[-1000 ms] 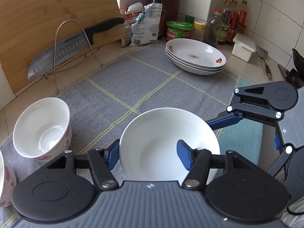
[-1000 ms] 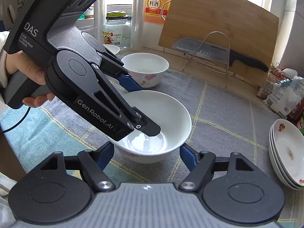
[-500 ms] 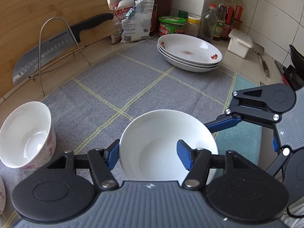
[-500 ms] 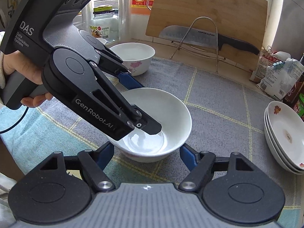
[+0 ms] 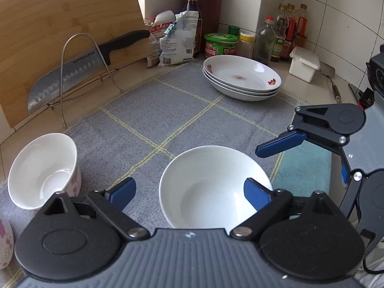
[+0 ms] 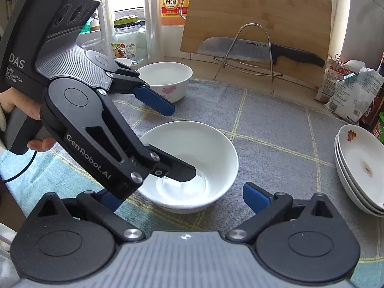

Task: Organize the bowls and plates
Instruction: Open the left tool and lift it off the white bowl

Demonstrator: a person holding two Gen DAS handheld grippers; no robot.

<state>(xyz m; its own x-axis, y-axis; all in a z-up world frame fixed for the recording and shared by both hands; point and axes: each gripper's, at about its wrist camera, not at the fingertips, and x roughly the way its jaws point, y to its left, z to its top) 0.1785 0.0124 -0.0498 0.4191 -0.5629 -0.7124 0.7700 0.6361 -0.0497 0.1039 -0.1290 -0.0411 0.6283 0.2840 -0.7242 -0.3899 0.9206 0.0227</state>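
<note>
A plain white bowl [image 5: 211, 187] [image 6: 204, 144] sits on the grey checked cloth [image 5: 168, 115]. My left gripper [image 5: 189, 192] [image 6: 168, 135] straddles its near rim with jaws opening: one finger [image 5: 258, 193] is inside the bowl, the other [image 5: 121, 190] stands clear outside it. My right gripper [image 6: 182, 199] is opening wide too, at the bowl's opposite side, its pads off the bowl. A flowered bowl [image 5: 43, 168] [image 6: 168, 79] stands upright to the left. Three stacked flowered plates [image 5: 242, 76] [image 6: 360, 168] rest at the far corner of the cloth.
A cleaver on a wire rack [image 5: 72, 76] leans by a bamboo cutting board [image 5: 60, 24]. Bags, bottles, jars and a white box [image 5: 303, 63] line the tiled wall. Another flowered bowl [image 5: 4, 240] shows at the left edge. A teal cloth [image 5: 302, 170] lies under my right gripper.
Both grippers have spread their jaws wide. The left one was pinching the white bowl's rim and has let it go; the bowl stays on the cloth.
</note>
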